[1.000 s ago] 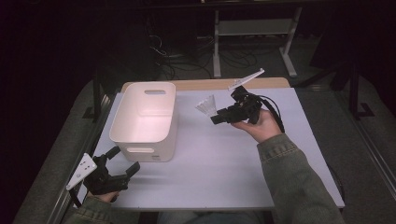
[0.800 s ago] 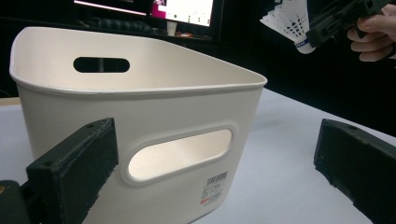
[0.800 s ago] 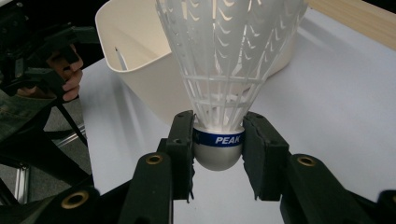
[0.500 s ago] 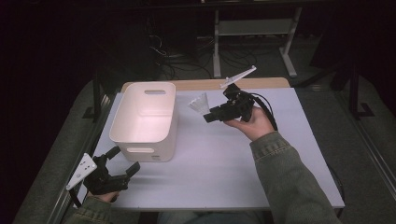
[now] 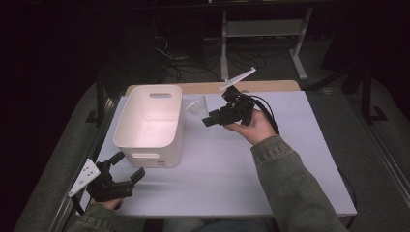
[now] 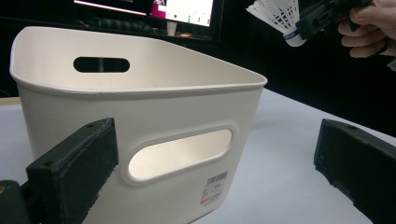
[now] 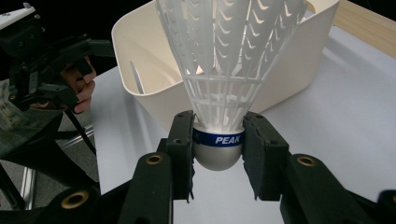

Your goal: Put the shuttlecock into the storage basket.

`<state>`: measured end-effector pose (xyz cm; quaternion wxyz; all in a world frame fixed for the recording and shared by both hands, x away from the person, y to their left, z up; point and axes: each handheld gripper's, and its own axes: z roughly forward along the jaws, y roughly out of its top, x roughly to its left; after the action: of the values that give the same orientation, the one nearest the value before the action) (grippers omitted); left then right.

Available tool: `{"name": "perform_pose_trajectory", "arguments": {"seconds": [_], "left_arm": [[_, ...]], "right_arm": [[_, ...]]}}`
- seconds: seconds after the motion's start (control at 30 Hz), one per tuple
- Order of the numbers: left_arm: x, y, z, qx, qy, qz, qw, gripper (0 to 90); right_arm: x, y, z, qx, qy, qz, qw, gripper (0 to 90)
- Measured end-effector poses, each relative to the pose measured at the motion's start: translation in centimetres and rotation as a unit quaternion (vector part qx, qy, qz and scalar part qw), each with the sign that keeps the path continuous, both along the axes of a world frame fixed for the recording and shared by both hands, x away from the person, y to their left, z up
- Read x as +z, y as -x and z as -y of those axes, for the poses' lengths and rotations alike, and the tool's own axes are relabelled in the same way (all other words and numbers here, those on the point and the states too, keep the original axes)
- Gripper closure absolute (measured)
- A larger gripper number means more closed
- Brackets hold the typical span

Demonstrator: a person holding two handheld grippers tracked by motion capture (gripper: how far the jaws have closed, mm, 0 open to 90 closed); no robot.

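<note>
One step looks done, one left: left gripper idles with jaws apart by the bin, while right gripper clamps the shuttlecock aloft just beside the rim, drop pending.

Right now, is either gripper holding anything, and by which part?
The right gripper clamps the shuttlecock by its grey cork base. The left gripper is open and empty.

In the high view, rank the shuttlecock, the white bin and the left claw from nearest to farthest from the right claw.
1. Shuttlecock: clamped in the right claw, at its tip.
2. White bin: to the left of the claw, on the table.
3. Left claw: near the table's front left corner, beyond the bin.
</note>
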<state>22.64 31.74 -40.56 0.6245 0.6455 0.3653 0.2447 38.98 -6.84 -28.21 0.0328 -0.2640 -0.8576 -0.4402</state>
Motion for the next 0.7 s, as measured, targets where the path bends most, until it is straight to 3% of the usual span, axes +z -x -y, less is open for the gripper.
{"name": "perform_pose_trajectory", "arguments": {"seconds": [0.7], "left_arm": [[0.0,0.0,0.0,0.000,0.003,0.000,1.0000,0.0]], "right_arm": [[0.5,-0.4,-2.7,0.021,-0.014,0.004,0.9997,64.1]]}}
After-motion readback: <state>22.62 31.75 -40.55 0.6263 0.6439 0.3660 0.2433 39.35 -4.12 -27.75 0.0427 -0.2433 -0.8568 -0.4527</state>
